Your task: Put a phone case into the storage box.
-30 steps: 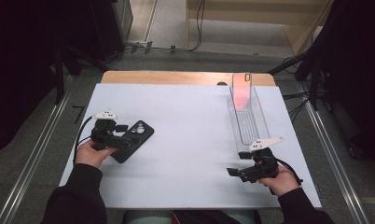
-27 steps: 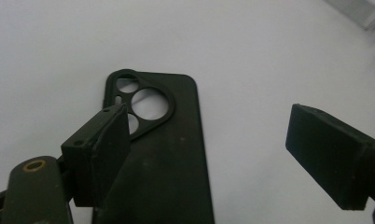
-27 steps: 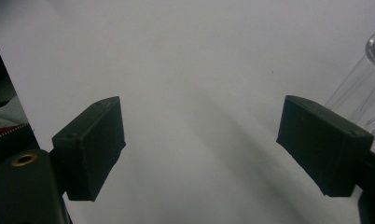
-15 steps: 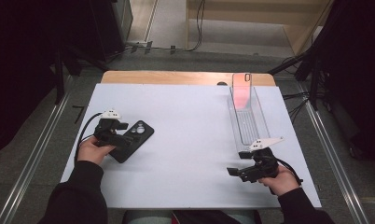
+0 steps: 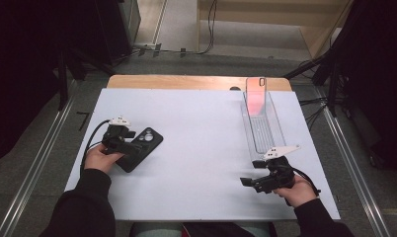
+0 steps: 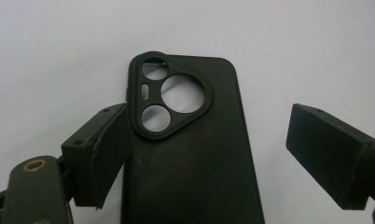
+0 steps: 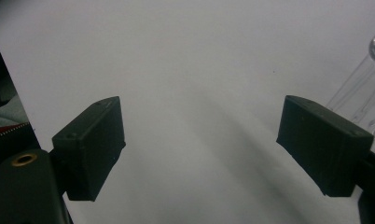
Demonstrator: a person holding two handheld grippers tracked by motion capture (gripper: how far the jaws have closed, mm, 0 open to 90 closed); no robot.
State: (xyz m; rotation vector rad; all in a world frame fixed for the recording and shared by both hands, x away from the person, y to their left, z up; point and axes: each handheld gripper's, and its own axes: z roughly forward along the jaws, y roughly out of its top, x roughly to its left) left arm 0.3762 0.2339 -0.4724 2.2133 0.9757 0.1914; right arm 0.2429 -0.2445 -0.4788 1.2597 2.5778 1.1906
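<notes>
A black phone case lies flat on the white worktop, camera cutout up, far left of the clear tray. The left tool sits over the case with its jaws spread wide; one jaw is at the case's edge beside the cutout, perhaps touching, the other stands apart from it. The right tool rests near the tray's near end, jaws wide with nothing between them. A pinkish item stands in the tray's far end, too blurred to identify
</notes>
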